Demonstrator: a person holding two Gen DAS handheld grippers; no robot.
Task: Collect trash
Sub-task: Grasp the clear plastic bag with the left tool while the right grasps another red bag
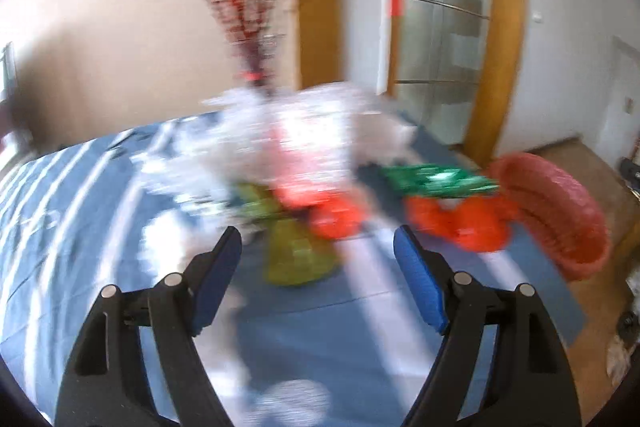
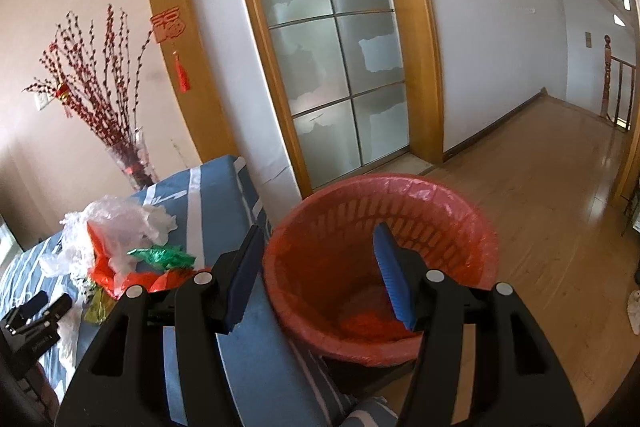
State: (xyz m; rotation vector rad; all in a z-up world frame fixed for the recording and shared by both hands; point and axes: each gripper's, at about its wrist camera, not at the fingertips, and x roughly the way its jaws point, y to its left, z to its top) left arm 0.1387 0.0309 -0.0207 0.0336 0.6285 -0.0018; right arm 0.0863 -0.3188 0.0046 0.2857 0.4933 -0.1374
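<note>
A pile of trash lies on the blue striped table [image 1: 60,227]: clear plastic bags [image 1: 304,131], a yellow-green wrapper [image 1: 296,255], a green wrapper [image 1: 436,181] and red plastic [image 1: 460,223]. The left wrist view is motion-blurred. My left gripper [image 1: 318,247] is open and empty, just short of the yellow-green wrapper. A red basket [image 2: 380,267] lined with a red bag stands at the table's right end. My right gripper [image 2: 318,243] is open and empty over the basket's near rim. The trash pile [image 2: 120,243] and the left gripper [image 2: 36,311] show at the left of the right wrist view.
A glass vase of red branches [image 2: 132,163] stands at the table's far end by the wall. A frosted glass sliding door [image 2: 332,67] with a wooden frame is behind the basket. Wooden floor [image 2: 540,207] extends to the right.
</note>
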